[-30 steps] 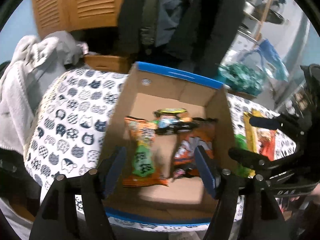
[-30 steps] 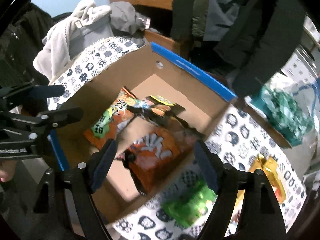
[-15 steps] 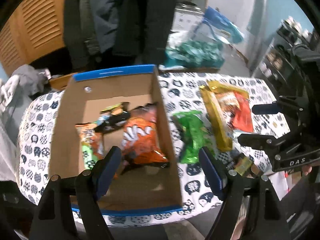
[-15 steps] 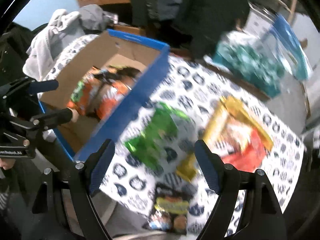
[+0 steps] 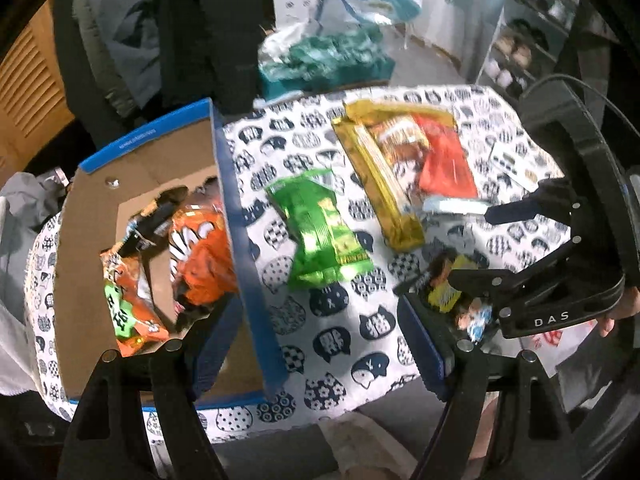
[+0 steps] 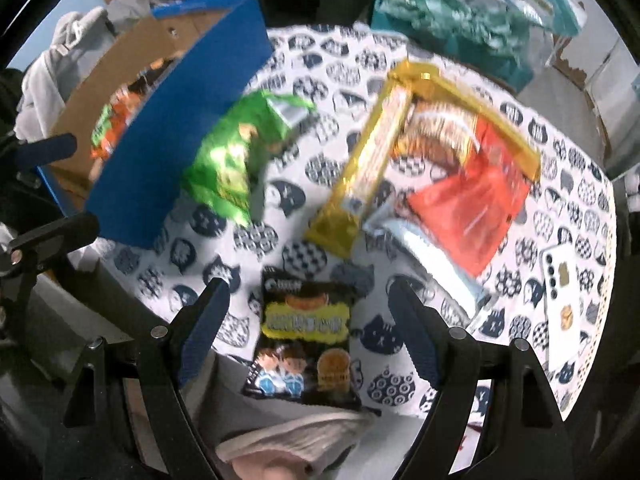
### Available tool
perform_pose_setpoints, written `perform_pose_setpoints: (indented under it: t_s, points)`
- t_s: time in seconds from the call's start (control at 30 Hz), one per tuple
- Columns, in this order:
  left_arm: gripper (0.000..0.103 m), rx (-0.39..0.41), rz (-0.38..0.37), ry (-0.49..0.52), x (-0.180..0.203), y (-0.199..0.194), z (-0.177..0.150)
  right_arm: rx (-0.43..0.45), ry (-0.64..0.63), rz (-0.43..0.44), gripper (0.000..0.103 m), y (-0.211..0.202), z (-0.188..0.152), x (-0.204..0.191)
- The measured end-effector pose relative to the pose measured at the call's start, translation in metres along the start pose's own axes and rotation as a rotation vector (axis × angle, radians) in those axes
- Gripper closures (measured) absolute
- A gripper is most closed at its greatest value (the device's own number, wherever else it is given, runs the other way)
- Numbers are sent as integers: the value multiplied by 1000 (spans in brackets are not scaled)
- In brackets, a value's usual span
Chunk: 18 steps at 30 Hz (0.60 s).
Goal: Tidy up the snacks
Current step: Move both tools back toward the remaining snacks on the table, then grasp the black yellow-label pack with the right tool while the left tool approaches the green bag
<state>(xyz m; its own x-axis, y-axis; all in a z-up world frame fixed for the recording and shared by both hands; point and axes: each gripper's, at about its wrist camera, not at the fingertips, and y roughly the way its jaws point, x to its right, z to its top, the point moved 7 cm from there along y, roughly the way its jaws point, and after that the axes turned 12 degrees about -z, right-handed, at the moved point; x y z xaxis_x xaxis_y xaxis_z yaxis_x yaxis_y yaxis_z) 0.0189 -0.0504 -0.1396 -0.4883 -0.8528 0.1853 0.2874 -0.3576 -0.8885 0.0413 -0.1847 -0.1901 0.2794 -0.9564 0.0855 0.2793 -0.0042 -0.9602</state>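
A cardboard box with a blue rim [image 5: 228, 184] stands on the left of the table and holds orange snack bags [image 5: 200, 256]. Loose on the cat-print cloth lie a green bag [image 5: 320, 236], a large gold and red bag [image 5: 400, 168] and a small black packet [image 6: 308, 336]. My left gripper [image 5: 320, 344] is open and hangs over the cloth beside the box's right wall, with nothing between its fingers. My right gripper [image 6: 310, 320] is open above the black packet, which lies between its fingers untouched. In the left wrist view the right gripper [image 5: 444, 250] hovers at the right.
A white phone [image 6: 560, 300] lies near the table's right edge. A pale blue packet [image 6: 420, 248] pokes out from under the red bag. A teal bag [image 5: 328, 56] and hanging coats stand behind the table. Grey clothing [image 6: 72, 36] is piled at the far left.
Both grippers have swung right, from above the box to over the loose snacks on the cloth. The black packet has come between the right fingers. The left jaws stand slightly wider.
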Motion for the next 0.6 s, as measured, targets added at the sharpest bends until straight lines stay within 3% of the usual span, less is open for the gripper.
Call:
perform_pose_setpoints:
  t_s: [0.37,0.6]
  points:
    - [22,-60,11,3,5,21,-13,-130,13,13,22,51,-29,-7]
    - [22,-68,9,-6,4,25,-12,-163,-5,0,22,70,-35,-14]
